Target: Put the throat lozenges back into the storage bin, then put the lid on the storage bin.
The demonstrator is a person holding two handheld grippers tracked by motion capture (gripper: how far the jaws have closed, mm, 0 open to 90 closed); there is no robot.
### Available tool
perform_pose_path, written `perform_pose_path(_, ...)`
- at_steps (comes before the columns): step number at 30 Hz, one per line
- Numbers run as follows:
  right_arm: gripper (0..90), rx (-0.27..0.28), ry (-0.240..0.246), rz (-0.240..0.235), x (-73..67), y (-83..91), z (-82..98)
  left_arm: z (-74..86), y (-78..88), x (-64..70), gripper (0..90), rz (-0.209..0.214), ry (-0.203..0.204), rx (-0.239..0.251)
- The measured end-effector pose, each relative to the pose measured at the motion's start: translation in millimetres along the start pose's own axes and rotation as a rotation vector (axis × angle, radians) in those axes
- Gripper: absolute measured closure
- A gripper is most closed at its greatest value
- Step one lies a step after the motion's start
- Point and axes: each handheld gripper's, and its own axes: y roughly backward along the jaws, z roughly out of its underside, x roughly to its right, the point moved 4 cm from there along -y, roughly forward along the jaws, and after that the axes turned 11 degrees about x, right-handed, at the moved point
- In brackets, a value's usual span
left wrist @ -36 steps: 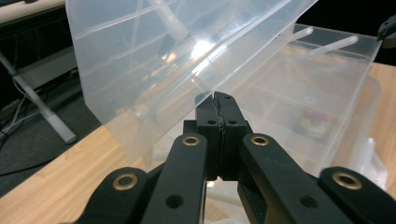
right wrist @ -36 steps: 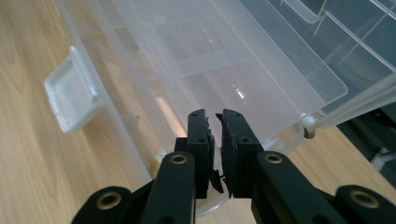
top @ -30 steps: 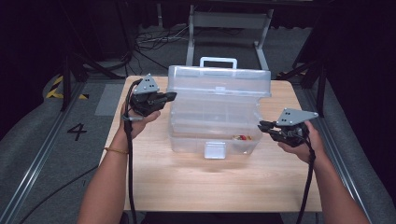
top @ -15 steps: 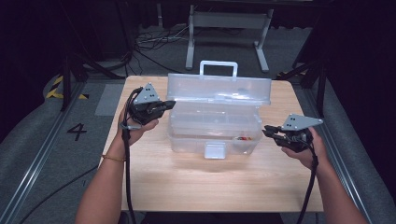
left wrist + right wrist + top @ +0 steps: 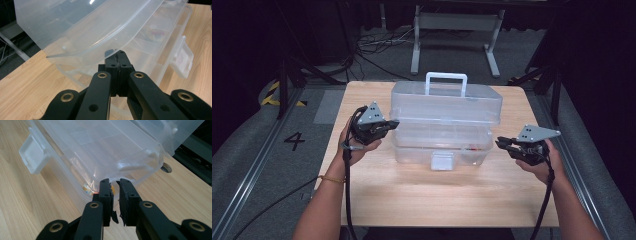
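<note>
On the wooden table (image 5: 427,195), near its middle: one clear plastic organiser box (image 5: 444,127) with a white carry handle (image 5: 446,82) at the far side and a front latch (image 5: 442,160) hanging loose at the near side. The lid (image 5: 447,102) sits raised above the base, a gap visible between them; small coloured items (image 5: 86,188) lie in the divided base, too blurred to identify.

Left gripper (image 5: 388,125): at the box's left end, tips at the level of the lid's edge. From the left gripper view its jaws are pressed fully together with nothing between them, the closed tip (image 5: 118,58) just under the lid's curved rim (image 5: 100,53).

Right gripper (image 5: 502,144): beside the box's right end, close to the base's corner. Its jaws stand only a narrow slit apart and hold nothing; whether the tip (image 5: 115,185) touches the base wall cannot be told.

Change against the earlier frames: both hands sit lower, the left gripper further down along the box's left end, the right gripper nearer the tabletop. The box is in the same place.
</note>
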Motion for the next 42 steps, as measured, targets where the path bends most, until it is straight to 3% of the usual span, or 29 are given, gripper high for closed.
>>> perform_pose_path(10, 82.0, 0.001, -0.003, 0.004, 0.0, 5.2, 2.8, 7.0, 4.3, 2.4, 90.0, 0.001, 0.01, 0.011)
perform_pose_path(27, 81.3, -0.002, -0.011, -0.004, -0.9, -0.1, 3.0, 24.0, 12.4, 9.4, 90.0, -0.032, 0.007, -0.045)
perform_pose_path(42, 81.4, 0.002, -0.022, 0.005, -0.1, 2.6, 5.2, 43.7, 8.1, 15.5, 90.0, -0.044, -0.014, -0.149)
